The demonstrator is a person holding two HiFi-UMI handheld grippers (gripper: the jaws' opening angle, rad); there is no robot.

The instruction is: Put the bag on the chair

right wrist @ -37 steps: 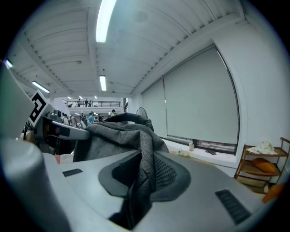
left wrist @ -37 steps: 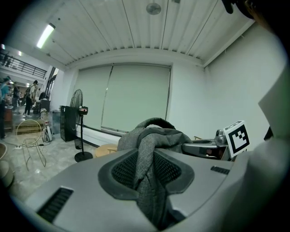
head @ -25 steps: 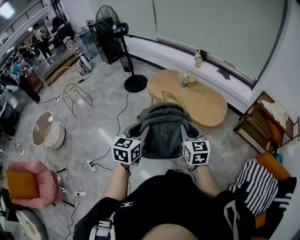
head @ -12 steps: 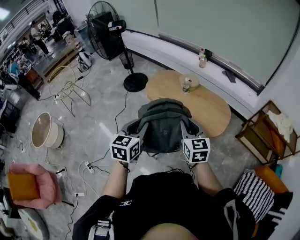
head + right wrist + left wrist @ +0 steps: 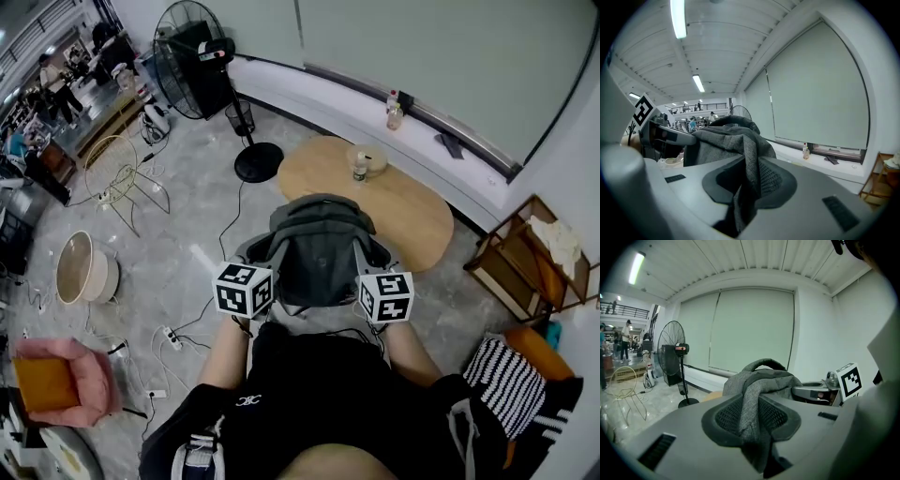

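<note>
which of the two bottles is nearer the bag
The bottle on the wooden table, just beyond the bag. The other bottle stands farther off on the window ledge.

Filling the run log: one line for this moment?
left hand-held gripper: shut on bag | right hand-held gripper: shut on bag | bag: held up by table

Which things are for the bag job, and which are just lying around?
For the job: grey bag; left tongs, pinching the bag; right tongs, pinching it too, just closed a bit tighter; pink armchair, perhaps the chair meant.
Just lying about: fan; wooden table; bottle; power strip.
</note>
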